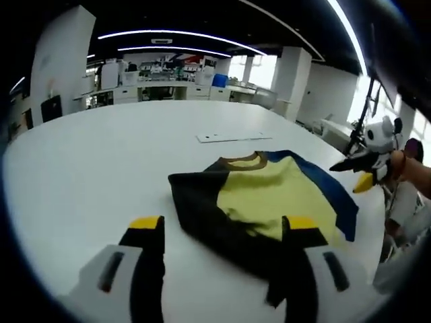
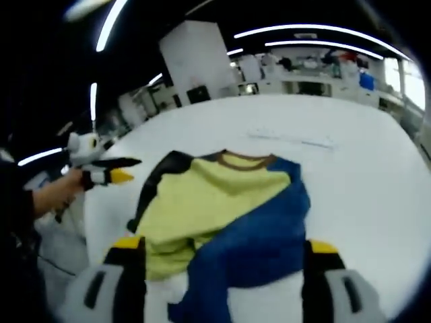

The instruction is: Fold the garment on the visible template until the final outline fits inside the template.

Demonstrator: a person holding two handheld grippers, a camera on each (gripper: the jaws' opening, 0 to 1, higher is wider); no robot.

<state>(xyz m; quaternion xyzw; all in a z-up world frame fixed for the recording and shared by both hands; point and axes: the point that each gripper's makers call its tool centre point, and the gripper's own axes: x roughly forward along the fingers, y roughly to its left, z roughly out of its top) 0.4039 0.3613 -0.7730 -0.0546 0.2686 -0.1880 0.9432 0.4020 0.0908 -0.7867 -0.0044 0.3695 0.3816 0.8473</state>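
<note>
Shirt [image 1: 269,202] lying crumpled on the white table [image 1: 101,161], yellow body, black sleeve left, blue sleeve right. Left gripper [image 1: 225,232] and right gripper [image 2: 225,252] both spread wide, empty, hovering near its hem. Best pinching each sleeve edge cleanly, folding inward evenly.

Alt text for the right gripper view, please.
A yellow shirt with one blue sleeve and one black sleeve lies crumpled on a white table, between the open right gripper fingers. The left gripper hovers beside the black sleeve.
</note>
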